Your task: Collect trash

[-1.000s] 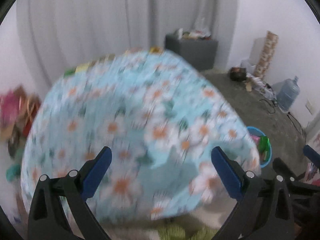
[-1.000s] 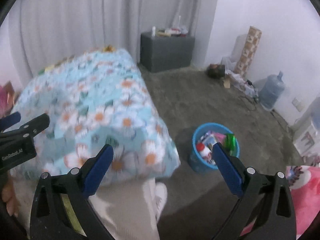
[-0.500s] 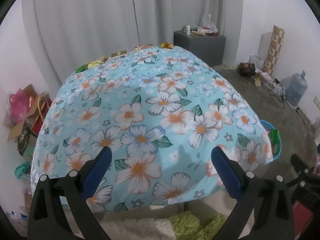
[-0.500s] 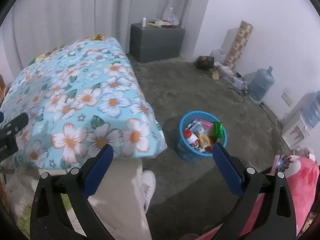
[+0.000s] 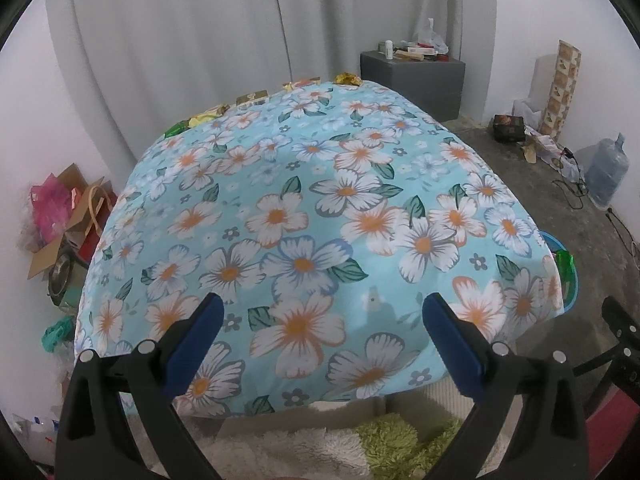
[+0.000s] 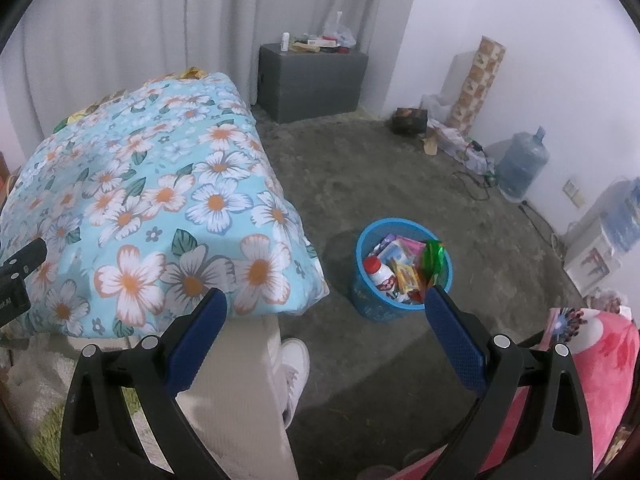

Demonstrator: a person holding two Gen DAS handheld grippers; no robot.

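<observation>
Wrappers (image 5: pixel 256 99) line the far edge of the floral-covered desk (image 5: pixel 304 216), right against the curtain: a green one (image 5: pixel 179 128) at the left end, then yellow, a small boxy pack, and a crumpled gold piece (image 5: pixel 349 78) at the right end. They lie well apart from both tongs. On the floor just beside the desk's near right corner stands the blue bin (image 6: pixel 402 268), already holding a red-capped bottle (image 6: pixel 380 274), bright packets and a green foil wrapper.

Left tongs (image 5: pixel 320 332) hang spread wide over the near end of the cloth, gripping nothing. Right tongs (image 6: pixel 326 326) are just as wide and empty, pointed down toward the floor between desk and bin.

I'd judge those wrappers feather-light, thin and crinkly, likely slick foil or film that could slide away on the smooth cloth if nudged. The crumpled ones offer raised folds, which look like the best place to pinch; the flat ones would need catching at a lifted edge. The small boxy pack seems stiffer and should take a squeeze across its narrow sides. Nothing there looks fragile.
</observation>
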